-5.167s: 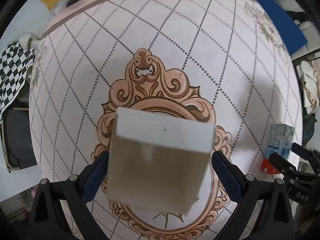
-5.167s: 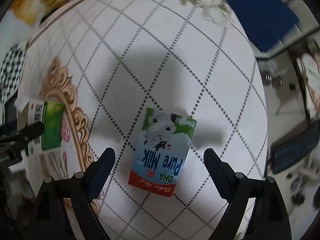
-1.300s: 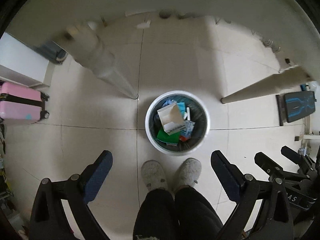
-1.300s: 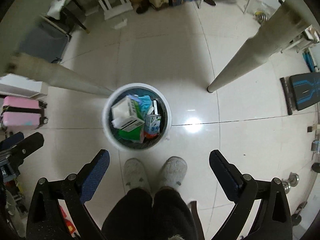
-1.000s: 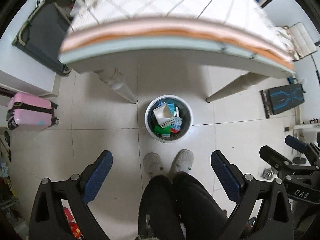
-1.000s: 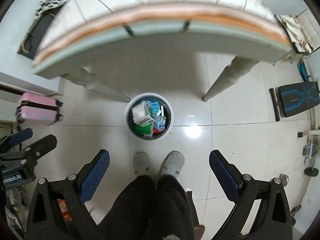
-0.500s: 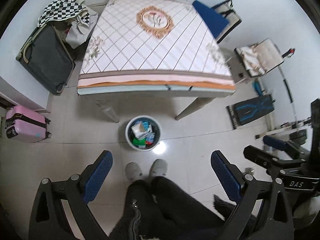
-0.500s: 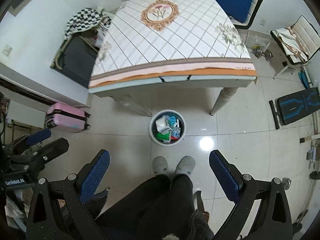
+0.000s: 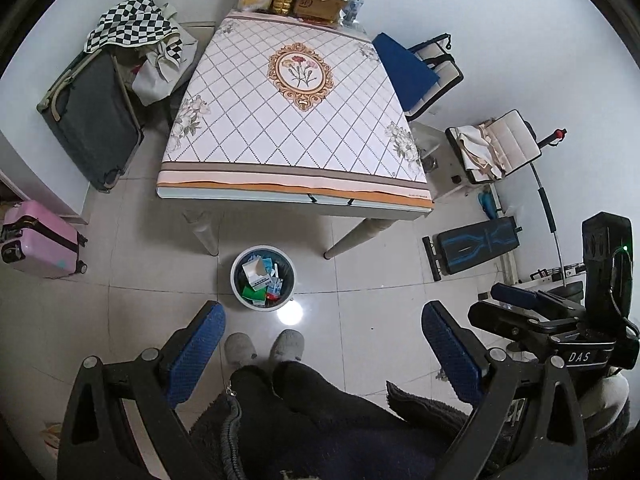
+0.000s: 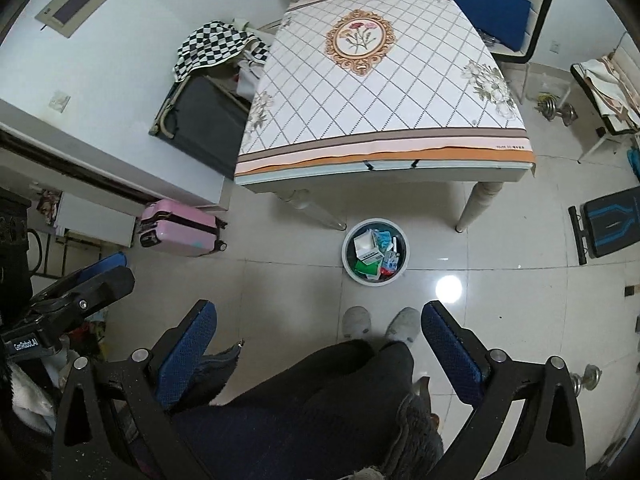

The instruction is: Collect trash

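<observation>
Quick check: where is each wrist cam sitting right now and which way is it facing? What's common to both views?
Left wrist: held high, looking down at the white round trash bin on the floor and the diamond-patterned table; shows the open left gripper, dark-trousered legs, grey slippers, and the right gripper at far right.
Right wrist: held high, tilted down toward the same bin and table; shows the open right gripper, legs and slippers.
Shared: bin, table, pink suitcase, legs.

Trash bin (image 9: 263, 278) on floor before table's (image 9: 294, 184) near edge, between its front legs — cartons (image 9: 258, 276) inside; slippers (image 9: 262, 350) just before bin; suitcase (image 9: 38, 242) far left.
</observation>
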{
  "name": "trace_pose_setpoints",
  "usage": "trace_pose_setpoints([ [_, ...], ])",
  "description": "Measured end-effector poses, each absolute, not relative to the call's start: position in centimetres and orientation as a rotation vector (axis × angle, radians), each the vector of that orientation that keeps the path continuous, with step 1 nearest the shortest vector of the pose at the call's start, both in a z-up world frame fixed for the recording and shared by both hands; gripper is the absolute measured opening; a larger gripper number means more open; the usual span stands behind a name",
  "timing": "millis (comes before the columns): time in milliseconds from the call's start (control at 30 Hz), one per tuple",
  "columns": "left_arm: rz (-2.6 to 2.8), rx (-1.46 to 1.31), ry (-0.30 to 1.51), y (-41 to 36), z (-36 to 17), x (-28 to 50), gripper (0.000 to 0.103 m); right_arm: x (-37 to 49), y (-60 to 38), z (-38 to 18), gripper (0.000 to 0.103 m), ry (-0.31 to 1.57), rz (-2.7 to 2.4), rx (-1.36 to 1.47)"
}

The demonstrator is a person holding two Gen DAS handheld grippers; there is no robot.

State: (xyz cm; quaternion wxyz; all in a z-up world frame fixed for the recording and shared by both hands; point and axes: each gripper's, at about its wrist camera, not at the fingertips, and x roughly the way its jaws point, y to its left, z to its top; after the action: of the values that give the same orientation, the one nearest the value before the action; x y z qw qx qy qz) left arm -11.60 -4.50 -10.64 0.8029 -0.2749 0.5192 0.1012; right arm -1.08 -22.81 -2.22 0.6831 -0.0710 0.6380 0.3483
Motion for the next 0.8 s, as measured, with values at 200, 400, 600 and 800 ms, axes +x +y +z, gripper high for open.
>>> trace_pose_setpoints([
  [200,0.218,-0.589,1.099,-4.62,-10.17,-12.05,0.1,-1.3,-22.53,-1.46,0.103,1.427,0.805,-0.159],
  [400,0.216,-0.574,1.091,-4.61,-9.92,-12.22,0.1,-1.12,-22.55,-1.29,0.103,1.426,0.809,-0.159],
  [600,0.205,-0.561,1.091,-4.68,-9.77,-12.19,0.103,-1.07,-22.5,-1.33,0.103,1.424,0.809,-0.163],
  [800,0.201,-0.546,1.096,-4.84,-9.62,-12.11,0.103,-0.96,-22.61,-1.17,0.103,1.427,0.807,-0.174],
])
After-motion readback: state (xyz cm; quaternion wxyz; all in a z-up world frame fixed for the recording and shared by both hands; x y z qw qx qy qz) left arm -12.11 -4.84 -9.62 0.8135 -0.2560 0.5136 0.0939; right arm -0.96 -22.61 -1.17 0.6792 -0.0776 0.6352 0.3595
